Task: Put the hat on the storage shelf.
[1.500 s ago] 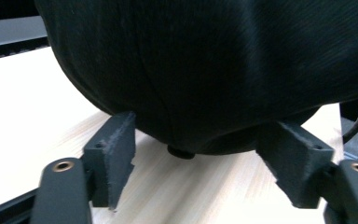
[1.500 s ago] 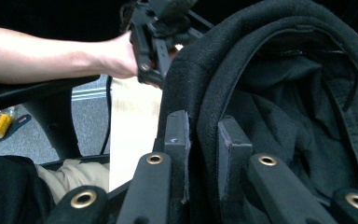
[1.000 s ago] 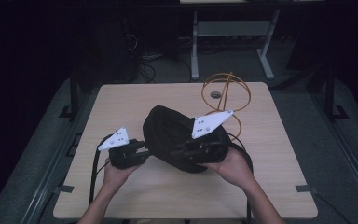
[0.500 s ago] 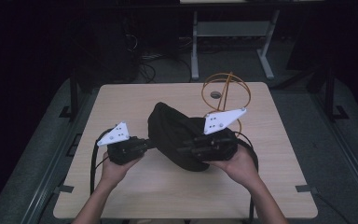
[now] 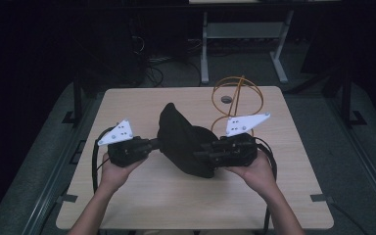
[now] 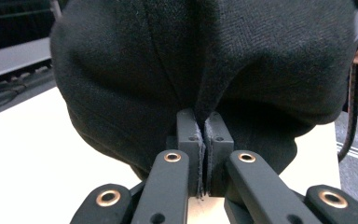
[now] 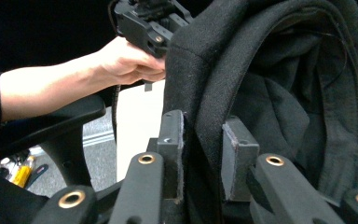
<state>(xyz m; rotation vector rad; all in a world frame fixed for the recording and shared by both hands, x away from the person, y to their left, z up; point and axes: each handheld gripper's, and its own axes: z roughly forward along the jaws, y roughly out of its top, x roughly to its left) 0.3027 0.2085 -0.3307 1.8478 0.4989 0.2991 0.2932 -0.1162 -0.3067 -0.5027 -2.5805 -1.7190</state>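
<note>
Left gripper [image 6: 204, 154]: jaws are pressed together on a thin fold of the black cloth [image 6: 200, 65], with the fabric pinched flat between the pads. In the high view the left gripper [image 5: 152, 143] is seen at the cloth's left edge, held in the left hand [image 5: 116, 169].

Right gripper [image 7: 199, 154]: jaws are set around a thicker rolled hem of the black cloth [image 7: 261, 79]; the left pad is touching the fabric, while a small gap is seen at the right pad, so a firm clamp cannot be confirmed. In the high view the right gripper [image 5: 206, 152] is buried in the cloth's right side, with the right hand [image 5: 257, 171] behind it.

The black cloth [image 5: 183, 139] is bunched in a mound at the middle of the table [image 5: 142, 196], one peak lifted toward the far edge, the bulk sagging between the two grippers. A yellow wire stand [image 5: 237, 95] is standing just behind it, toward the far right corner.

Step judged: both-sided grasp taken, cloth not yet spread. Next move calls for the right-hand clamp to be verified, then the grippers to be drawn apart so the bunch is opened. The wire stand should be kept clear when the cloth is swung.
</note>
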